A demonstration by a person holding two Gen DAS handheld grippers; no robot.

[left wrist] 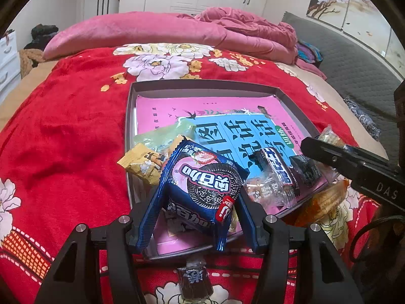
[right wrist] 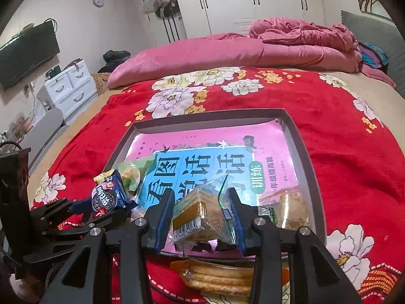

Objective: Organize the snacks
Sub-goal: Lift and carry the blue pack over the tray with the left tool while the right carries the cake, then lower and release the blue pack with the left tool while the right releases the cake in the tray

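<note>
Nearest, left gripper [left wrist: 196,197] jaws clamped on blue Oreo packet [left wrist: 202,179], right gripper [right wrist: 202,215] jaws clamped on clear-wrapped biscuit pack [right wrist: 202,215], both above grey tray [right wrist: 301,136].

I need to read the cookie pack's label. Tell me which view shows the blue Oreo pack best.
The left wrist view: the Oreo pack fills the centre, printed face up, pinched in the left tool. In the right wrist view it sits small and angled at the left edge.
</note>
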